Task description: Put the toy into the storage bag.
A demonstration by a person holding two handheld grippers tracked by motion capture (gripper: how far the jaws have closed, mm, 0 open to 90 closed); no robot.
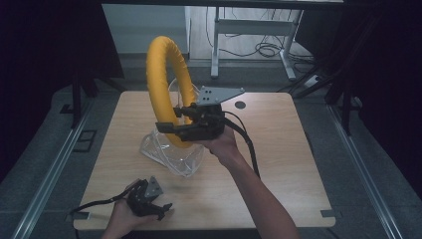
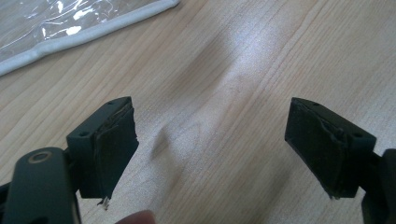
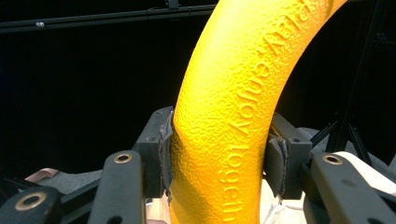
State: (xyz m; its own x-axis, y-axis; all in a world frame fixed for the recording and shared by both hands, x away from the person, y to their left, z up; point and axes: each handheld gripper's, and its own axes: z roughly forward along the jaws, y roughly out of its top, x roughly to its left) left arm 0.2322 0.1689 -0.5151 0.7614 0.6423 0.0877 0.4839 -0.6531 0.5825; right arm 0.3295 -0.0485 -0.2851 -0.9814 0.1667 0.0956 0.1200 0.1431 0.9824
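A yellow foam ring [image 1: 164, 74] stands upright above the middle of the table, held by my right gripper [image 1: 175, 128], which is shut on its lower part. In the right gripper view the ring [image 3: 233, 121] runs between both pads, and raised lettering shows on its skin. A clear plastic bag [image 1: 171, 152] lies crumpled on the table under the ring. My left gripper [image 1: 161, 209] rests near the table's front edge, open, with bare wood between its jaws [image 2: 212, 140]. The bag's white-edged rim [image 2: 88, 32] shows at the top left of the left gripper view.
The wooden table [image 1: 278, 149] has a small round dark spot [image 1: 240, 104] near its back right. Behind the table stands a white desk frame [image 1: 249, 30] with cables on the floor. Dark curtains and metal rails line both sides.
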